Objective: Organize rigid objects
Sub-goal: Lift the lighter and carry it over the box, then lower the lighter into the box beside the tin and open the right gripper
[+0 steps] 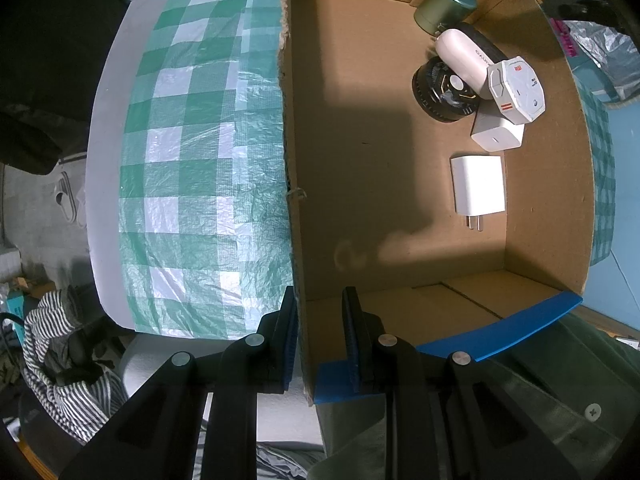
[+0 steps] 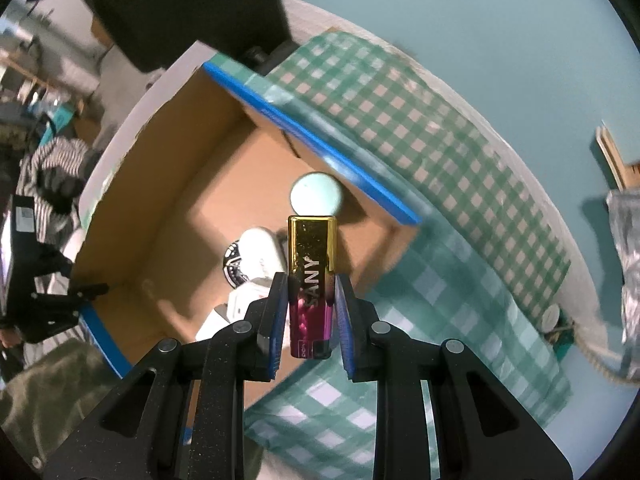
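An open cardboard box [image 1: 380, 160] with blue-taped rims stands on a checked cloth. Inside it lie a green tin [image 1: 446, 6], a white oblong device [image 1: 460, 60], a black round part [image 1: 440, 88], a white octagonal case [image 1: 516, 88], a white cube charger [image 1: 498, 136] and a white plug adapter [image 1: 478, 188]. My left gripper [image 1: 320, 298] is shut on the box's near left wall at the corner. My right gripper [image 2: 311, 280] is shut on a gold-and-pink lighter [image 2: 312, 240] marked SANY. It holds the lighter upright above the box [image 2: 160, 200], over the green tin [image 2: 316, 196].
The green-and-white checked cloth [image 1: 192, 160] covers the table left of and beyond the box [image 2: 420, 160]. A silver crinkled bag [image 2: 628, 280] lies at the right. Striped clothing [image 1: 60, 340] is piled on the floor at the left. A person's green garment [image 1: 540, 400] is near the box's front.
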A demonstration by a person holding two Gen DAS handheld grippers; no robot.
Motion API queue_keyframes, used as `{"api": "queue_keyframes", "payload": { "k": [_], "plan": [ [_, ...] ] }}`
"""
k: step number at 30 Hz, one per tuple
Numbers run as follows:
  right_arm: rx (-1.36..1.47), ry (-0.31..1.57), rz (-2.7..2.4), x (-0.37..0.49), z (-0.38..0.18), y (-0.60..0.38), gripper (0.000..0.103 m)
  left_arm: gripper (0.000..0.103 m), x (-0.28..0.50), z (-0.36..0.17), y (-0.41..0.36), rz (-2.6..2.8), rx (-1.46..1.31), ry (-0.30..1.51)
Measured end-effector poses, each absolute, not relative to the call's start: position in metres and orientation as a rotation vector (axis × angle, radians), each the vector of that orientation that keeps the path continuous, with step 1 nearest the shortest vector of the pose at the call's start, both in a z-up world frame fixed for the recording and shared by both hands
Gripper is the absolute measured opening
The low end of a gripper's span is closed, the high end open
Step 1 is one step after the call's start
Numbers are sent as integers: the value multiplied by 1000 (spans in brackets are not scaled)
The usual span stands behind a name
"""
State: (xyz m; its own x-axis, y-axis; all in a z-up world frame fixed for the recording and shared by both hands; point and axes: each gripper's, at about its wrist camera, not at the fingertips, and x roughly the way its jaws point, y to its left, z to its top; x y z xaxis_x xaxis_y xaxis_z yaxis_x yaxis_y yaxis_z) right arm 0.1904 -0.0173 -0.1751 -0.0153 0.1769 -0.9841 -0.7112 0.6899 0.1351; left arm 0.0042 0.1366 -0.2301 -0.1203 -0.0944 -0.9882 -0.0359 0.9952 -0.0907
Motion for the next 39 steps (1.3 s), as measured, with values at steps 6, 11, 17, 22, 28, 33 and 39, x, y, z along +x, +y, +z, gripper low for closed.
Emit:
{"api": "queue_keyframes", "payload": {
  "k": [6,11,17,22,28,33,39],
  "plan": [
    [-597,1433,764,186,-196,4,23,21,4,-228,139,-49,-106,1688],
    [-662,1423,778,183,-209,10,23,21,3,-227,141,-51,-109,1688],
    [-694,1405,763,180,-211,12,23,21,5,-227,141,-51,-105,1690],
    [-671,1407,755,181,-205,8,40,21,7,-228,139,-56,-94,1693],
    [-586,1388,730,179,-186,-1,58,21,10,-227,134,-59,-81,1694],
    [-505,1386,698,176,-170,-11,62,21,13,-225,131,-66,-63,1695],
    [-390,1351,647,170,-142,-36,63,21,20,-218,133,-44,-69,1667]
  ]
}}
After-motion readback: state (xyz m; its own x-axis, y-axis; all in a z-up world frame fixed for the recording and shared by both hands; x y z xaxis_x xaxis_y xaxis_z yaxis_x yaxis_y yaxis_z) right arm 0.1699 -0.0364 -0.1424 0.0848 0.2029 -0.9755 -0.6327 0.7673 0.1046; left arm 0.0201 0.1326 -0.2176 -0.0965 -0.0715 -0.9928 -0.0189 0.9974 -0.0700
